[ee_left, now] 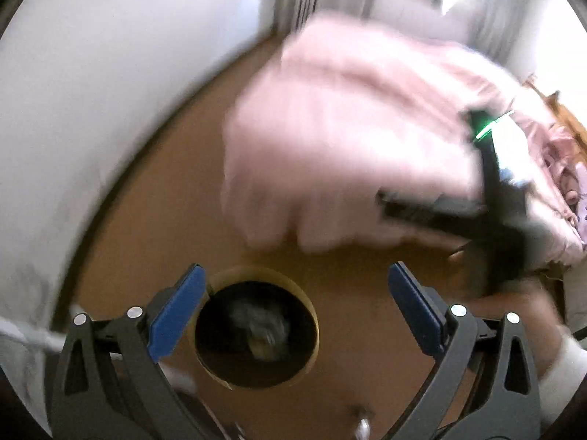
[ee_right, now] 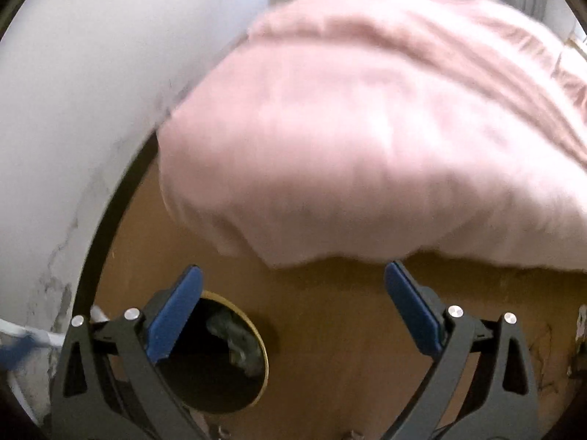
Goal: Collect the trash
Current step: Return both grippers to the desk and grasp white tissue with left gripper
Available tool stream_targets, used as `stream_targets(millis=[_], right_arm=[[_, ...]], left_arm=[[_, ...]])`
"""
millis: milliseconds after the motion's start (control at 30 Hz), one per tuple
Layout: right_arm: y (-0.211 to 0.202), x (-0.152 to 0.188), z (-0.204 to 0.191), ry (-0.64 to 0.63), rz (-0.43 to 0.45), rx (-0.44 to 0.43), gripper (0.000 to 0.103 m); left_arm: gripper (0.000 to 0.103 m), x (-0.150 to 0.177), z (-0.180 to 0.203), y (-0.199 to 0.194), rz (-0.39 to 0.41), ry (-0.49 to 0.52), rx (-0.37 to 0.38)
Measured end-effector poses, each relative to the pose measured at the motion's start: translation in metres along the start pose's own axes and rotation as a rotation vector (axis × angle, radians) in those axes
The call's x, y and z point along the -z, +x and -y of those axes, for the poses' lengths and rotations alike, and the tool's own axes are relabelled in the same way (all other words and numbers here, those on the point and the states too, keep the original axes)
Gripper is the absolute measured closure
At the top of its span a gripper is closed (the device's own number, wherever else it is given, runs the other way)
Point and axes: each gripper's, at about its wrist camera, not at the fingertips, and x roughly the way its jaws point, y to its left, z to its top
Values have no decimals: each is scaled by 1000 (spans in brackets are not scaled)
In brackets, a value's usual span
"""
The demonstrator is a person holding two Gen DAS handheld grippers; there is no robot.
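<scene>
The trash (ee_left: 256, 326), a crumpled greyish wad, is lying inside a round bin (ee_left: 223, 282) with a tan rim and dark interior, which is standing on the brown floor (ee_left: 348, 293). In the left wrist view the left tool (ee_left: 297, 275) is hanging above the bin with its blue-padded fingers (ee_left: 176, 311) spread wide and nothing between them; the bin's mouth is showing in the gap, nearer the left finger. In the right wrist view the right tool (ee_right: 293, 275) is likewise standing wide and empty, and the same bin (ee_right: 256, 326) is appearing partly behind its left finger (ee_right: 176, 315), with the wad (ee_right: 234, 341) visible inside. A pink bed cover (ee_right: 367, 128), blurred, is draping down toward the floor beyond both tools. The right tool (ee_left: 488, 198) is also crossing the left wrist view as a dark blurred shape with a green light, in front of the bed cover (ee_left: 348, 128). A pale wall (ee_left: 91, 110) is curving along the left side.
</scene>
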Motion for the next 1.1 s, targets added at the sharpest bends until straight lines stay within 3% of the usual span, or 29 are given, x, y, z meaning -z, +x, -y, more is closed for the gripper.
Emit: stream_targets(millis=[133, 233, 433, 500, 567, 667, 800, 867, 967, 1100], right_arm=[[-67, -19, -51, -121, 155, -83, 7], [-114, -14, -110, -304, 252, -156, 7], [-176, 23, -238, -602, 319, -357, 7], [-190, 45, -280, -685, 311, -446, 7], [-208, 72, -325, -792, 309, -543, 7], [-229, 102, -377, -910, 295, -664, 7], [-262, 148, -456, -1106, 245, -832, 7], [-269, 164, -486, -1248, 228, -921, 7], [-274, 182, -521, -1424, 261, -920, 7], [-269, 188, -555, -1491, 237, -944, 7]], left_arm=[[7, -11, -20, -121, 245, -10, -88], [7, 5, -61, -195, 340, -77, -275], [7, 103, -179, -313, 304, -345, -743], [7, 162, -223, -352, 257, -516, -922], [7, 221, -258, -382, 190, -690, -1045], [7, 288, -287, -414, 137, -861, -1128], [7, 338, -313, -436, 100, -999, -1096], [7, 349, -321, -443, 102, -1012, -1095], [7, 352, -332, -449, 103, -1021, -1084], [6, 347, -362, -438, 93, -1026, -1070]])
